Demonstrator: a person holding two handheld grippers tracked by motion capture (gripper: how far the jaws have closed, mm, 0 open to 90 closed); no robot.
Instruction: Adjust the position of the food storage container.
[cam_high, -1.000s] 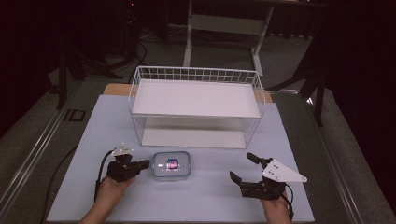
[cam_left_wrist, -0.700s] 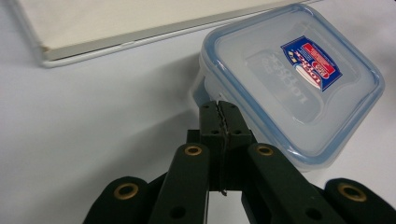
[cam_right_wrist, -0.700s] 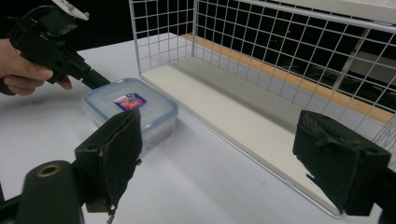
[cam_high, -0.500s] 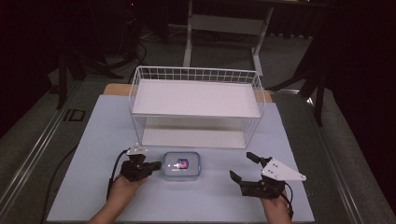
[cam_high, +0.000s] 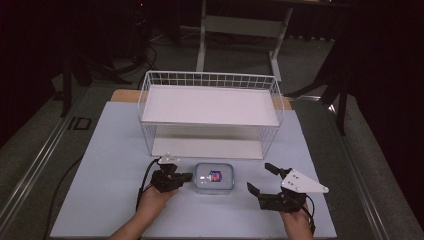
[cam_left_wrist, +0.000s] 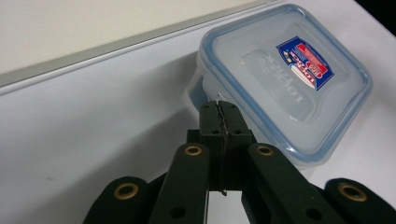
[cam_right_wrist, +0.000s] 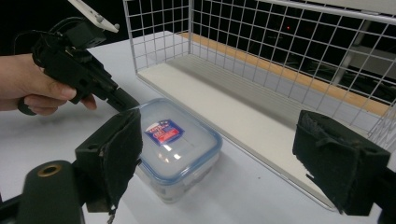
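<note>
A person's left tool (cam_high: 186, 177) lies low on the pale blue desk (cam_high: 110, 150), its two black jaws pressed tightly together with nothing between them. In the left gripper view the closed tip (cam_left_wrist: 218, 112) sits right at the near side wall of a clear plastic container (cam_left_wrist: 285, 79); whether it actually touches the wall cannot be told. The right tool (cam_high: 262, 179) rests on the desk to the other side of the container, its jaws spread wide and empty, apart from the box.

The container (cam_high: 214, 178) stands on the desk between the two tools, just in front of the white wire rack (cam_high: 210, 80) and outside it. It sits flat, its blue-rimmed lid facing up, with a red-and-blue label (cam_high: 215, 176) near the lid's middle. In the high view its long axis runs across the desk from one tool toward the other, roughly parallel to the rack's front edge.

In the right gripper view the near left pad (cam_right_wrist: 116, 158) covers the container's near corner, and the rack's far end runs out of the picture. The label's lettering is too small to read. The left hand (cam_right_wrist: 32, 88) is cut off at the picture's edge there, and in the high view both forearms leave the bottom edge. The room beyond the desk is dark and hard to make out.
</note>
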